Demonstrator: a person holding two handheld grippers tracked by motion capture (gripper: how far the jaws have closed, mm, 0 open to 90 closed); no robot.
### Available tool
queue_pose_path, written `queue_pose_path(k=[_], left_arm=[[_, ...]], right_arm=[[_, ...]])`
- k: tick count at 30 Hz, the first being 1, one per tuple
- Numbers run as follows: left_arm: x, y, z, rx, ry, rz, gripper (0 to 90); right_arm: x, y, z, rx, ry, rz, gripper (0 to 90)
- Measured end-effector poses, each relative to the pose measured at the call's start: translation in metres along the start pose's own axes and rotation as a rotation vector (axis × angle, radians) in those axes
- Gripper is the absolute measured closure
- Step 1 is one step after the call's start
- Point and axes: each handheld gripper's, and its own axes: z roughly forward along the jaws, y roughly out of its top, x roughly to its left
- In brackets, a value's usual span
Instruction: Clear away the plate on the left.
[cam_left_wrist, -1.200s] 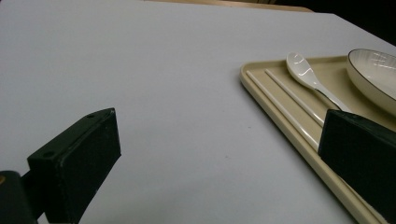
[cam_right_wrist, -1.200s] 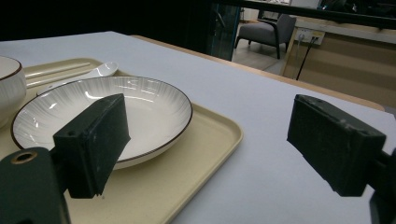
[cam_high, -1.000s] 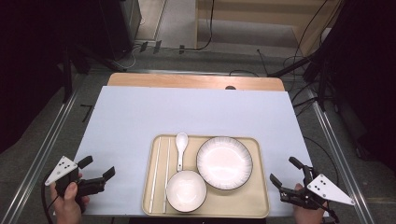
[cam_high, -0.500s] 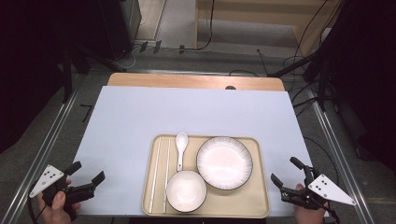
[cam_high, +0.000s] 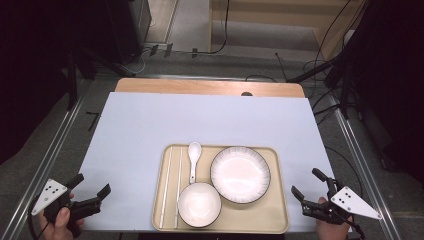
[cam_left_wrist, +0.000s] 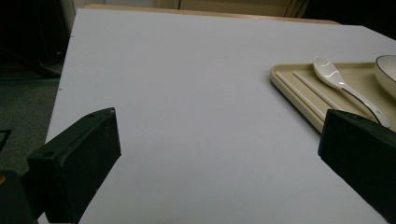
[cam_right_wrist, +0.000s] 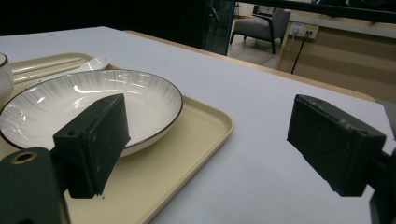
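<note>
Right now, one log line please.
left gripper: open, off tray | right gripper: open, beside tray | plate, bowl, spoon: untouched

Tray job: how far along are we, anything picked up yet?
Nothing looks moved yet: the spoon, chopsticks, small bowl and striped plate all lie on the tray. Nothing is in hand: the left claw and right claw are open and empty, off the tray's two sides at the table's near edge. Every grasp, likely starting with the plate nearest the right claw, is left.
</note>
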Motion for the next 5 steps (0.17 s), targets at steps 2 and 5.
queue_pose_path(k=[2,5], left_arm=[[0.0012,-0.0001,0.0017,0.003,-0.004,-0.008,0.0],[0.0012,-0.0004,0.0063,0.020,0.001,-0.006,0.0]], right_arm=[[0.0002,-0.0005,0.0007,0.004,0.002,0.001,13.2],[-0.0012,-0.0011,0.0007,0.009,0.004,0.012,13.2]])
